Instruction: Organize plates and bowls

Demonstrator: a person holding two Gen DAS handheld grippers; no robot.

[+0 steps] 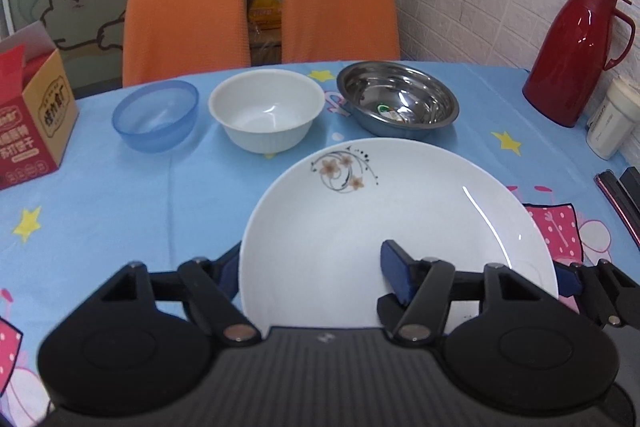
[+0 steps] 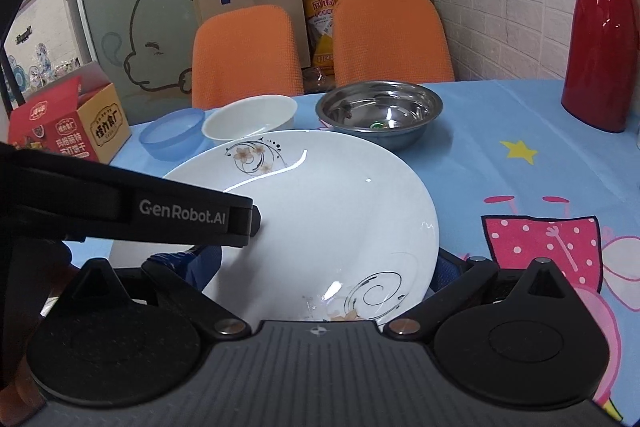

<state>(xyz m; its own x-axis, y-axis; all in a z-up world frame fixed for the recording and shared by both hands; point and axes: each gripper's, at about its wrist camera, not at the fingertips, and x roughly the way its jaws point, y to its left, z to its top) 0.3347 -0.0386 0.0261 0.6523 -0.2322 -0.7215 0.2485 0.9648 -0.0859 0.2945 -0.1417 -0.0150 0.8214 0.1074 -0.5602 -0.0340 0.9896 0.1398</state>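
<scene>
Both tongs, left tongs (image 1: 314, 273) and right tongs (image 2: 326, 269), clamp the flowered plate (image 1: 384, 227) tilted just above the desk (image 1: 120, 211), the three bowls straight ahead beyond its far rim.

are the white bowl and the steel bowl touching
Apart. The left wrist view shows a strip of blue tablecloth between the white bowl and the steel bowl.
</scene>
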